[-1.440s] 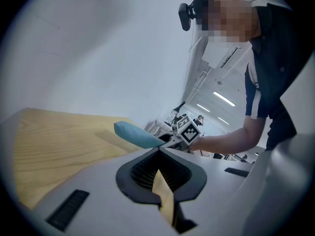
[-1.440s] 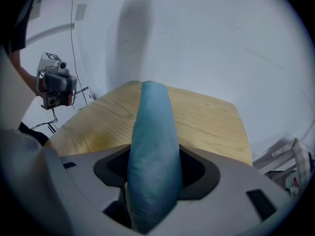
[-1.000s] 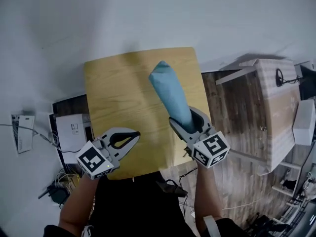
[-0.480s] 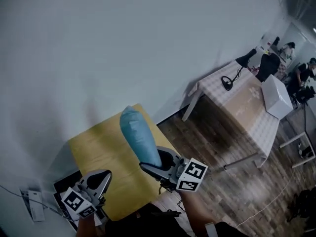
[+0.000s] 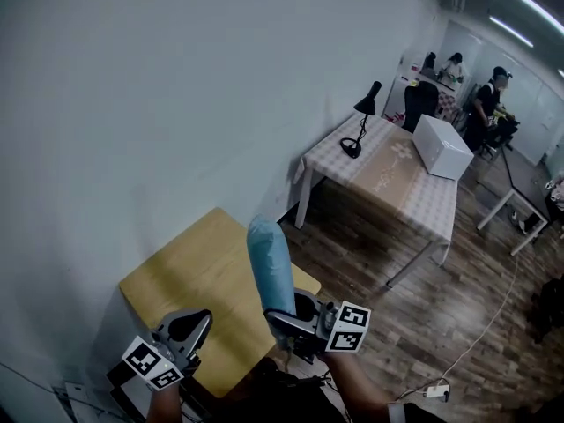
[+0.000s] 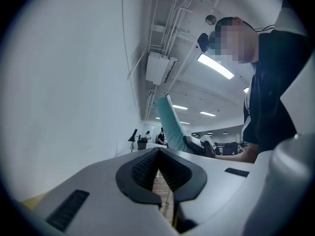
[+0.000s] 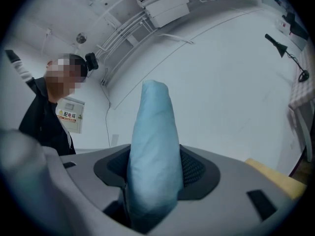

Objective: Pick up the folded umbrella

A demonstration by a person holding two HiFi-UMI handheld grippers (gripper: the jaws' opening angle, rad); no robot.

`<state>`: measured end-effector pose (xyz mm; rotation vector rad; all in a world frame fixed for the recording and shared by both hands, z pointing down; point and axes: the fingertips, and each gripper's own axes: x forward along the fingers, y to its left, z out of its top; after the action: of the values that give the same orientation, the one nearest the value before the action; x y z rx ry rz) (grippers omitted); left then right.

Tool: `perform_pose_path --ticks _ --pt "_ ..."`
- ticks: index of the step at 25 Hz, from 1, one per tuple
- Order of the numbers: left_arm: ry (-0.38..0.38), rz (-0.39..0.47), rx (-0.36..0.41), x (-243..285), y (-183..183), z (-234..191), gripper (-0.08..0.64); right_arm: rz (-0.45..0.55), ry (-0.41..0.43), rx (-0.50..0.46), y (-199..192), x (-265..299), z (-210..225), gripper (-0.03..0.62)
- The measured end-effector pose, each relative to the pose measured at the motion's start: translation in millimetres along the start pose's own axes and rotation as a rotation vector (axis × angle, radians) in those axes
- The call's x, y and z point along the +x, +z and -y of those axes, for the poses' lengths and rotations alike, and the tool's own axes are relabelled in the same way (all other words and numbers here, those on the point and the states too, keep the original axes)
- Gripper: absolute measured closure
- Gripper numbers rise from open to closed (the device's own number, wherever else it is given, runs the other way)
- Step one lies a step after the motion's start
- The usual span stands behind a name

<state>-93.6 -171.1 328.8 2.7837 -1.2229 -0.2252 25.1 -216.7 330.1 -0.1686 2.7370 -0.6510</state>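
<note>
The folded umbrella [image 5: 270,267] is a light blue sleeve-shaped bundle. It stands nearly upright, lifted off the yellow wooden table [image 5: 189,276]. My right gripper [image 5: 295,314] is shut on its lower end. In the right gripper view the umbrella [image 7: 152,146] fills the gap between the dark pads [image 7: 194,168] of my right gripper [image 7: 154,150] and rises toward the ceiling. My left gripper [image 5: 189,326] hangs over the table's near left part, shut and holding nothing. In the left gripper view the jaw tips of my left gripper [image 6: 158,154] meet, and the umbrella [image 6: 170,124] shows beyond them.
A white wall runs along the left. To the right on the wooden floor stands a long checked table [image 5: 397,179] with a black desk lamp [image 5: 359,122] and a white box [image 5: 441,146]. People [image 5: 489,95] work at the far back. A cable [image 5: 476,342] lies on the floor.
Both grippers have risen. The umbrella came up off the yellow table in the right gripper and tipped more upright. The head view swung up, showing the room.
</note>
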Motion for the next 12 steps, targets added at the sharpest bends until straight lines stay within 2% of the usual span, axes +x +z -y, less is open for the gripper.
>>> perform_pose_path --ticks 5,9,12 --pt "-0.087 -0.031 -0.048 -40 -25 50 0.549 0.023 -0.026 -0.007 -27 -21 -55 0.322" --pt "-0.108 -0.036 -0.102 -84 -54 87 0.549 0.035 -0.031 0.007 -55 -41 -104 0.321" --pt "-0.115 -0.029 -0.128 -94 -61 94 0.548 0.018 -0.051 0.021 -63 -48 -118 0.321"
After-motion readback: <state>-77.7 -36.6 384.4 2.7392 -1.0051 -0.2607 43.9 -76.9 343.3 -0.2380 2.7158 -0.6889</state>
